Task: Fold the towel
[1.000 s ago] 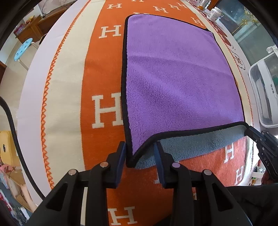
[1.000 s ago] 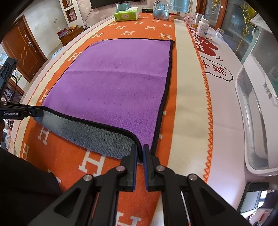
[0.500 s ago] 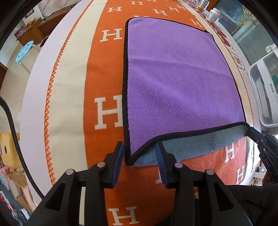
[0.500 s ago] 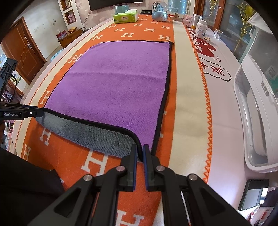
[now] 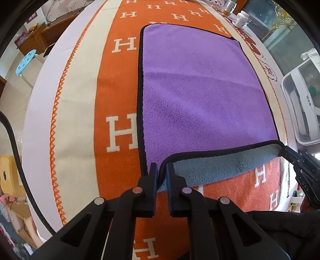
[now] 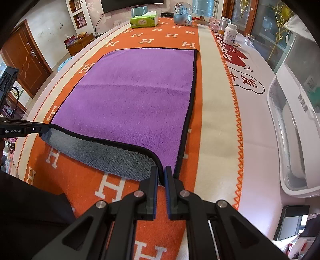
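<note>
The purple towel [image 5: 200,96] lies spread ahead of both my jaws on the orange blanket [image 5: 118,84] with white H letters that covers the worktop [image 6: 258,112]. Its near edge is raised off the blanket, so the grey underside [image 5: 216,168] shows in a strip running from one set of jaws to the other; the rest, out to the far black-bound hem, lies flat.

My left gripper [image 5: 161,171] has its jaws drawn in on the towel's near left corner, the black hem curving down between them. My right gripper [image 6: 161,174] has its jaws pinched on the near right corner in the same way, with the hem dropping into the narrow slot between the blue pads. Each gripper shows in the other's view, at the opposite end of the lifted edge.

To the right of my right jaws, past the blanket's cream band and orange zigzag stitching, stands a white plastic bin [image 6: 290,140], with a phone [image 6: 290,222] nearer to me on the same side. Far ahead, beyond the towel, are a green tissue box [image 6: 143,20], a snow globe [image 6: 183,14] and a white pill bottle [image 6: 230,34]. Off to the left of my left jaws, beyond the worktop's edge, is a light blue stool [image 5: 26,62].
</note>
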Demonstrator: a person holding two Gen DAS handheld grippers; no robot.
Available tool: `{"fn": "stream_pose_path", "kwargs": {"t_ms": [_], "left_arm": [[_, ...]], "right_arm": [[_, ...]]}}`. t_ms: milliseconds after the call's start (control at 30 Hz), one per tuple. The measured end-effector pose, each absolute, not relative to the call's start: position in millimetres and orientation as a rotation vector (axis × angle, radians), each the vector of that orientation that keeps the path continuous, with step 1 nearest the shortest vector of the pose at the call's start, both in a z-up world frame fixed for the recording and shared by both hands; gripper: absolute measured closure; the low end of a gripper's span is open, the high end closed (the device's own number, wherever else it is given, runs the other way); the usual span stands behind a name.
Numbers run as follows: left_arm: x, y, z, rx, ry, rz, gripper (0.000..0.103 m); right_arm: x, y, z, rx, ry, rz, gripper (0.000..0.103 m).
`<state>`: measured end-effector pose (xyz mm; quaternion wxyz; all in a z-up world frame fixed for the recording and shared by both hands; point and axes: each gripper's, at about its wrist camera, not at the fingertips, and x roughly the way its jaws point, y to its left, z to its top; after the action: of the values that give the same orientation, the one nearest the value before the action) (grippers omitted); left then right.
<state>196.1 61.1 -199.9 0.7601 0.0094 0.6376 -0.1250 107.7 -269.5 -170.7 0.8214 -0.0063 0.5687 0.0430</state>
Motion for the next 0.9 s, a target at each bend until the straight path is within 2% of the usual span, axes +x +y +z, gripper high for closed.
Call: {"fn": "stream_pose_path", "kwargs": {"t_ms": [500, 900], "left_arm": [[199.6, 57.6, -167.6, 0.053, 1.343, -0.281, 0.099], [240.5, 46.9, -97.2, 0.123, 1.187, -0.307, 0.099]], "right_arm": [[118.4, -273.0, -147.8, -0.015, 1.162, 0.090, 0.099], [168.3, -283.6, -94.0, -0.038, 1.018, 0.093, 0.099]]}}
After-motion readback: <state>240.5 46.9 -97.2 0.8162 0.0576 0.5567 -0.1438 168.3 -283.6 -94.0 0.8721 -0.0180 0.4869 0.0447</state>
